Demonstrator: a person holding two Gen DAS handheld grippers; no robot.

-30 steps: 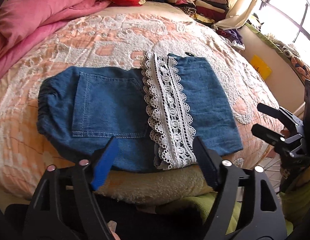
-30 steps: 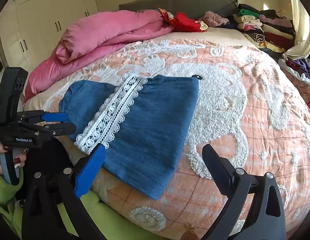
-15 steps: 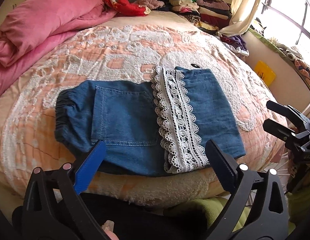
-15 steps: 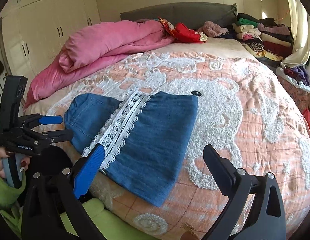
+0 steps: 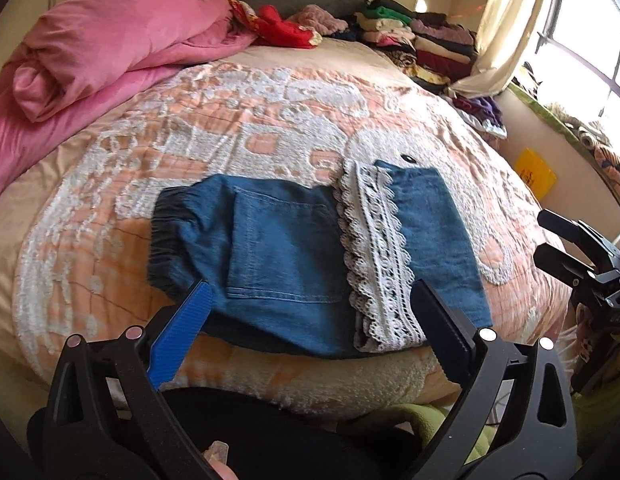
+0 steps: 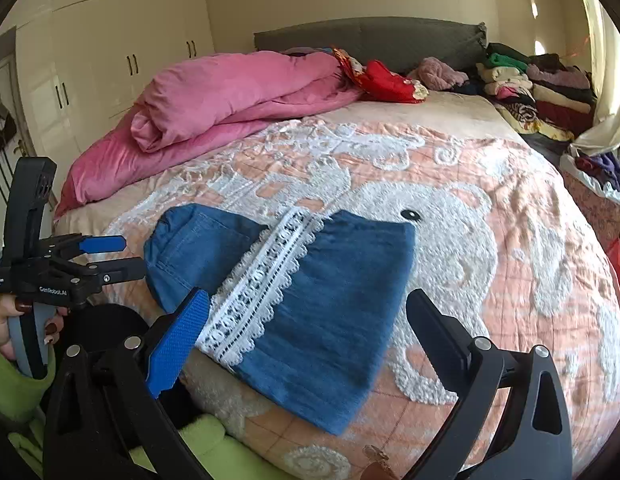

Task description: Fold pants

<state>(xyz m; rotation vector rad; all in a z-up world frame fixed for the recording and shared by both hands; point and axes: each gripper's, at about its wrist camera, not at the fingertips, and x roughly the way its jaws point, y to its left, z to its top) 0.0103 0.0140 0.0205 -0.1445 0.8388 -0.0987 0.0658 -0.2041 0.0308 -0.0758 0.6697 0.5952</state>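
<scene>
Blue denim pants with a white lace hem band lie folded near the bed's front edge, legs laid over the seat; they also show in the right wrist view. My left gripper is open and empty, held back from the pants' near edge; it shows from the side in the right wrist view. My right gripper is open and empty, above the front edge by the folded legs; it shows at the right of the left wrist view.
The pants lie on a peach bedspread with white patterns. A pink duvet is bunched at the back left. Stacks of folded clothes stand at the back right. A white wardrobe stands on the left.
Both grippers have pulled back and risen away from the pants, so more of the bed and room shows. The pants have not moved.
</scene>
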